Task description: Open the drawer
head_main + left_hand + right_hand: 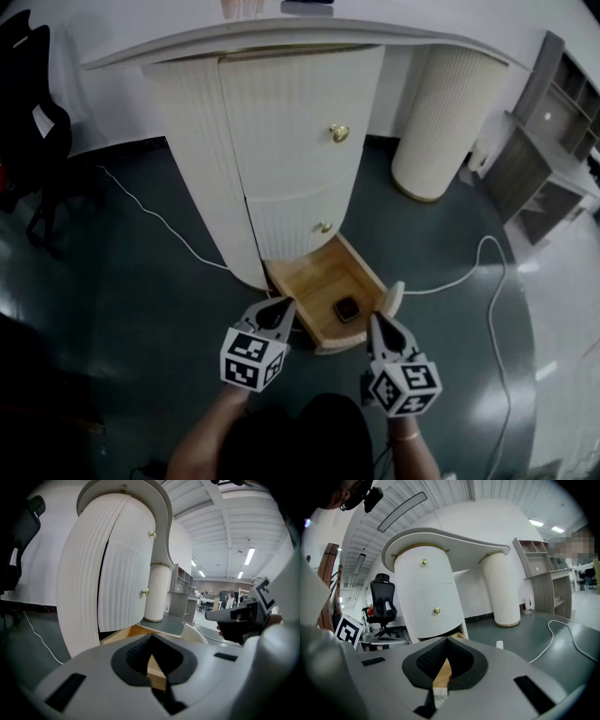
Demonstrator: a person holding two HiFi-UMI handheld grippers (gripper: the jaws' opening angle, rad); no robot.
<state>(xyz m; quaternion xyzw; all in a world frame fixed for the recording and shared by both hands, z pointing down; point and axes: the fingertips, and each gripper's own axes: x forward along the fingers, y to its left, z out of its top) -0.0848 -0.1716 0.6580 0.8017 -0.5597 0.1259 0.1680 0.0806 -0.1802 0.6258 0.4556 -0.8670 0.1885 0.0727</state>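
Although the bottom drawer (317,281) already stands pulled out at lower centre, we judge it stiff, light wood, best hooked by its front panel's rim; left claw (279,309) and right claw (377,326) are pinched together, empty.

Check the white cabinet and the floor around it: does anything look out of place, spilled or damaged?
Only the bottom drawer stands out: it is pulled open from the white cabinet, with a small dark object lying inside. Nothing looks spilled or damaged.
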